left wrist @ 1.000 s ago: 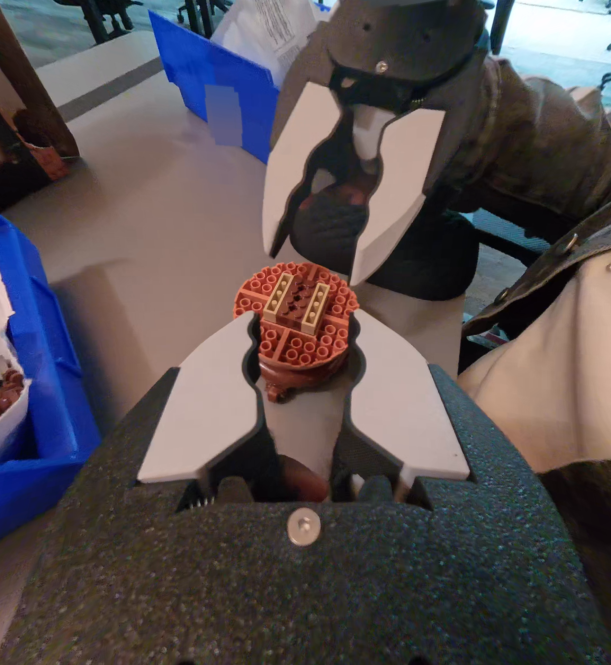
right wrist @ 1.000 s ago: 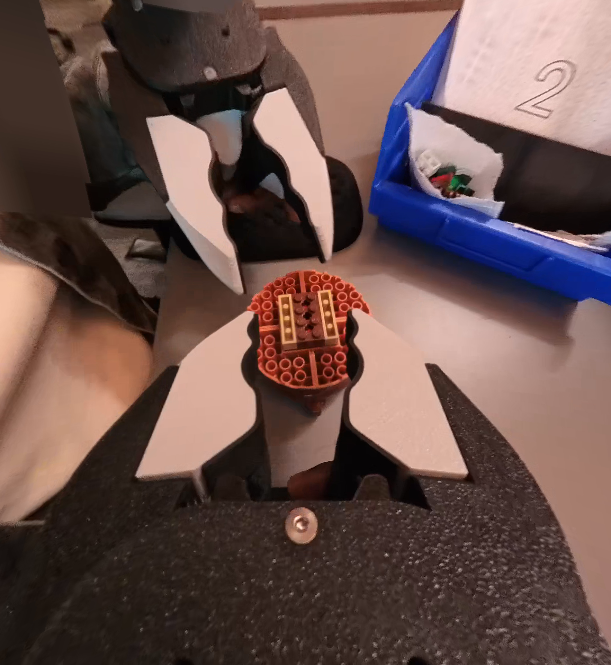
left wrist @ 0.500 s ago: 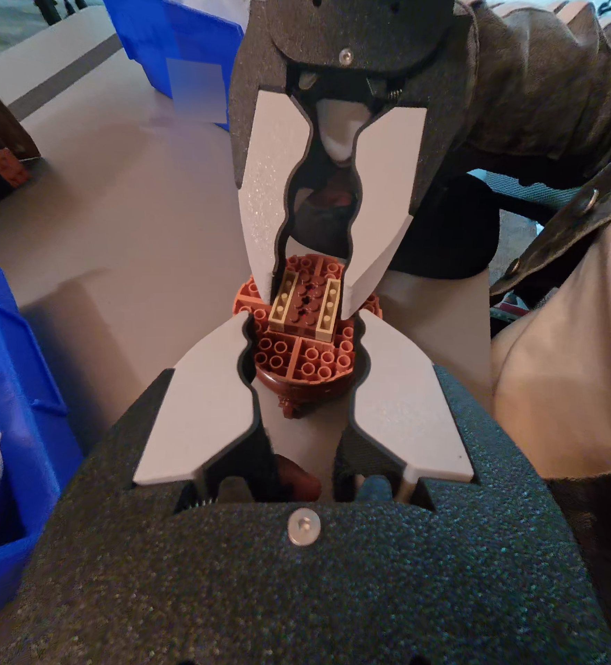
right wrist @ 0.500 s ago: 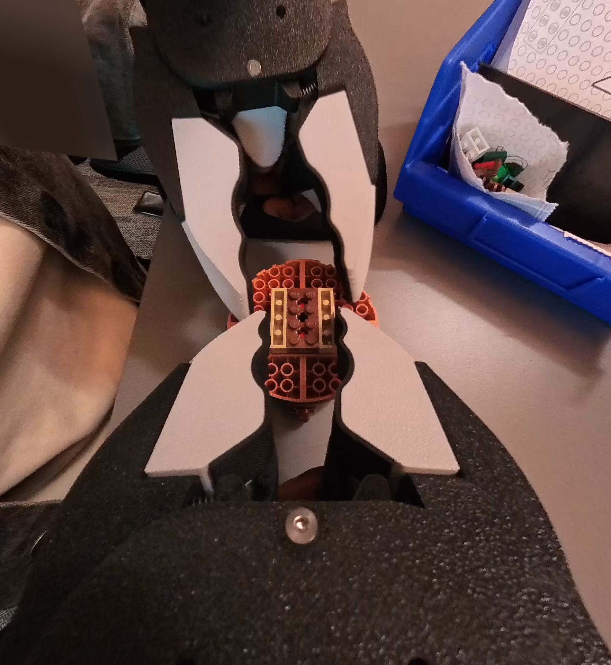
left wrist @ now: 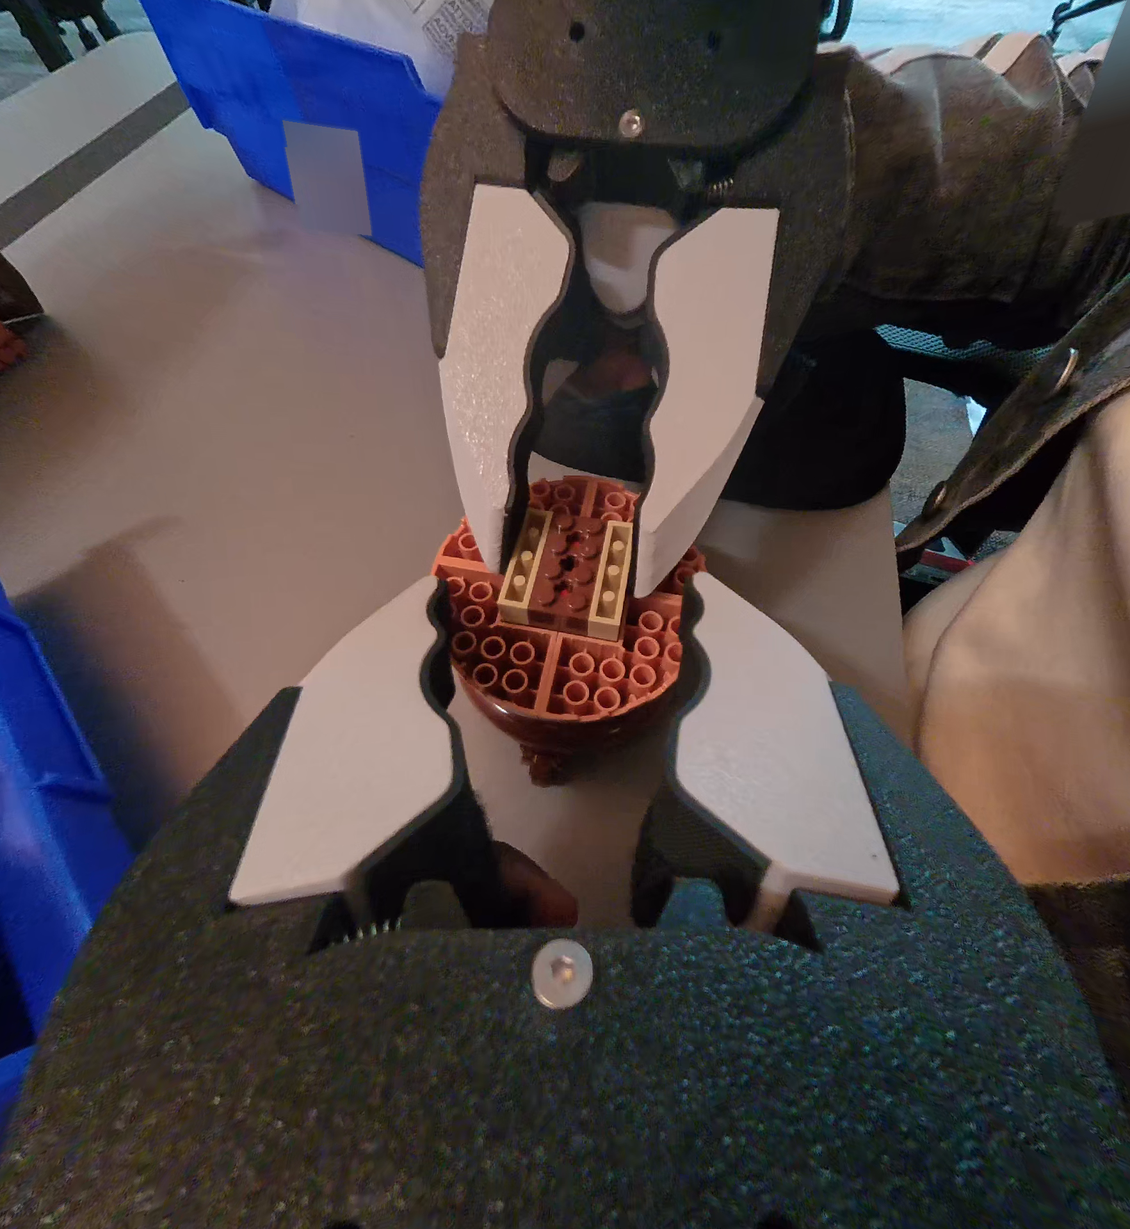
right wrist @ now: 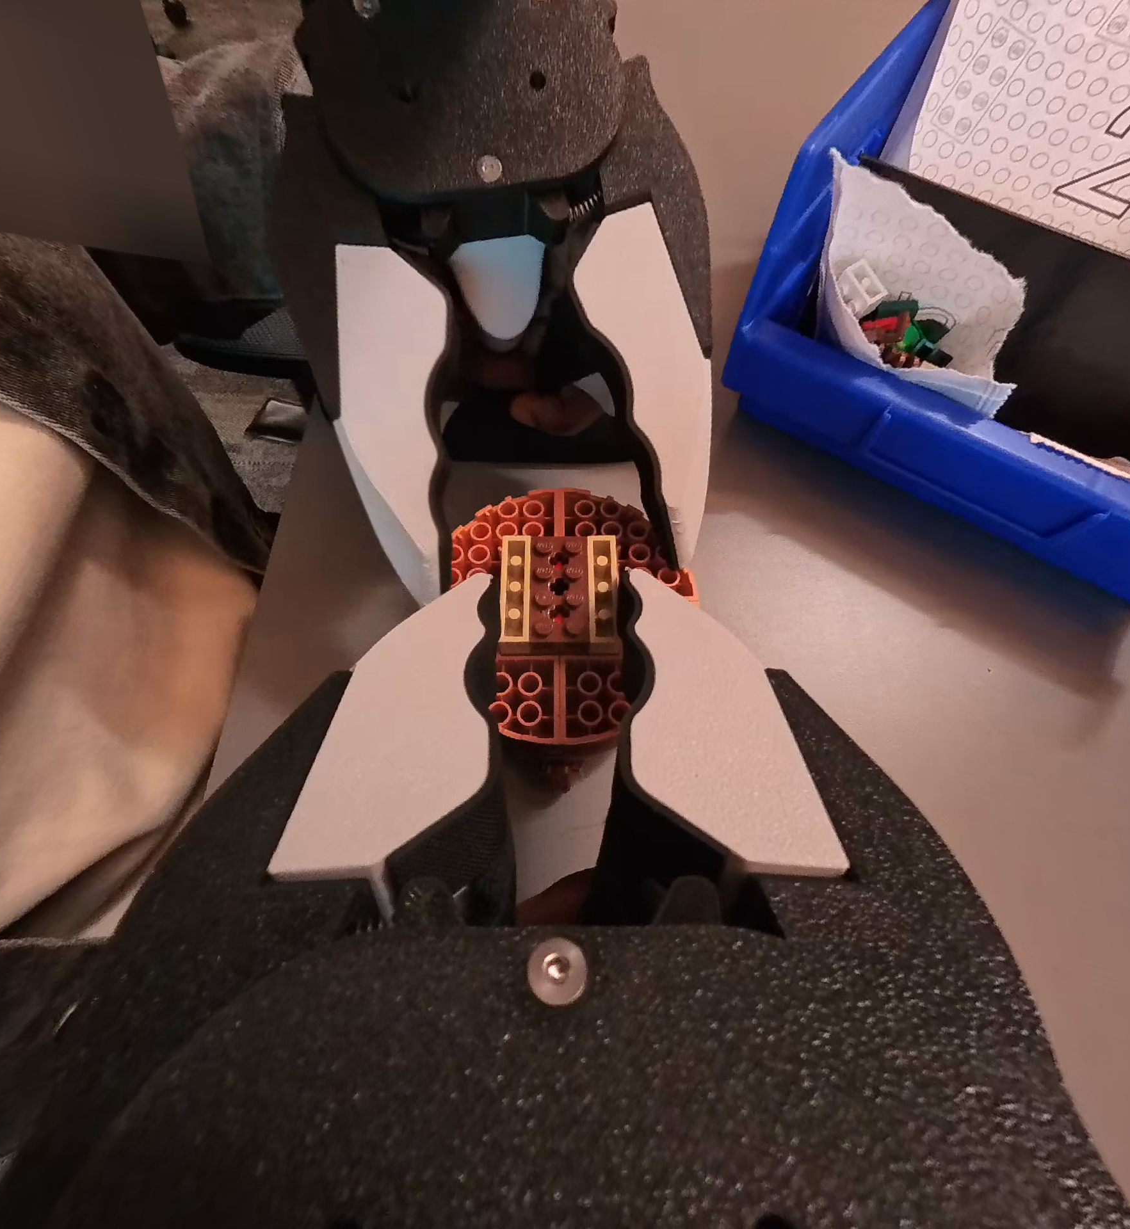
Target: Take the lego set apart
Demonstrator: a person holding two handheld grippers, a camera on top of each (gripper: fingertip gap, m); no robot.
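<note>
resting on the grey tabletop (left wrist: 203, 412) between blue plastic bins (right wrist: 894, 399), the round reddish-brown studded lego build (left wrist: 569, 672) sits clamped at its rim in the left gripper (left wrist: 562, 618). a second ago the right gripper (right wrist: 559, 585) hovered clear; now its jaws have narrowed onto the tan-and-dark-brown brick block (right wrist: 559, 592) on top, likely ready to pull it off.

The left gripper (left wrist: 562, 598) clamps the round reddish-brown studded lego base (left wrist: 565, 655) by its sides above the grey table (left wrist: 229, 432). From the far side the right gripper (left wrist: 569, 552) reaches in, its white fingertips (left wrist: 485, 525) flanking the small raised block (left wrist: 567, 575) of tan strips and dark brown studs atop the base. Blue bins (left wrist: 322, 100) stand behind and at the left.
</note>
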